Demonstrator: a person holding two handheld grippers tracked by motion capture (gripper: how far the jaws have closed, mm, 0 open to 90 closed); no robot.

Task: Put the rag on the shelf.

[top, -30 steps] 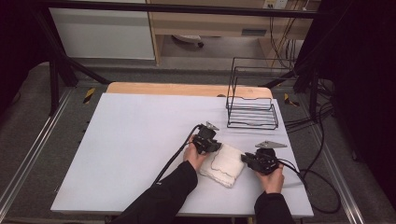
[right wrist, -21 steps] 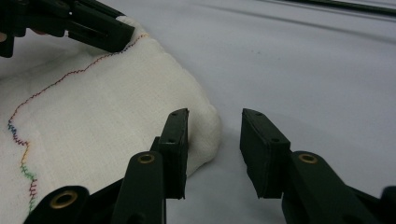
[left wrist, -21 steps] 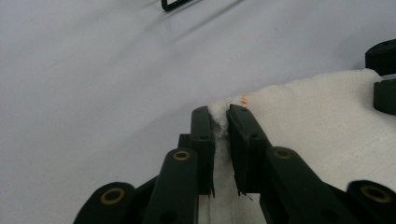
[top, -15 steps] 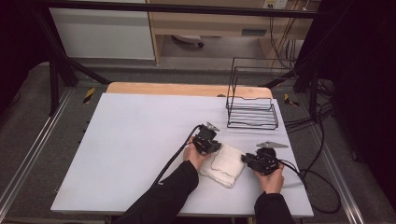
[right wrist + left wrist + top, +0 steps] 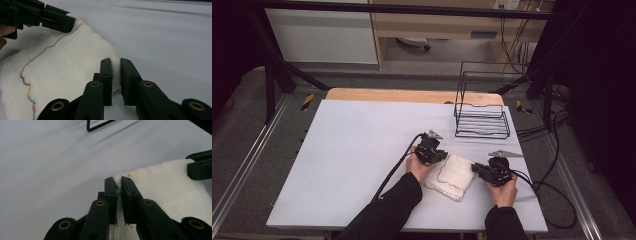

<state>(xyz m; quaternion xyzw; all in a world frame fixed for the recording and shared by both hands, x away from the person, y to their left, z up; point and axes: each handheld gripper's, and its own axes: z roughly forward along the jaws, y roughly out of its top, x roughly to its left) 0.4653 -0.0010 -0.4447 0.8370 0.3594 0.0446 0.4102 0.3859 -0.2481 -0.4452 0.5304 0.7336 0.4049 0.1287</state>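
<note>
Both grippers, left (image 5: 443, 156) and right (image 5: 476, 170), have just closed on the folded white cloth (image 5: 452, 176); lifting or unfolding remains.

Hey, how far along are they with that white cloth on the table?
Done so far: the white cloth lies folded on the table, and each claw has just closed on one of its far corners. The left claw pinches one corner; the right claw pinches the other. In hand: that two-corner grip, with the cloth not yet lifted. Left: probably raising it to unfold or refold it. The wire rack stands apart.
</note>
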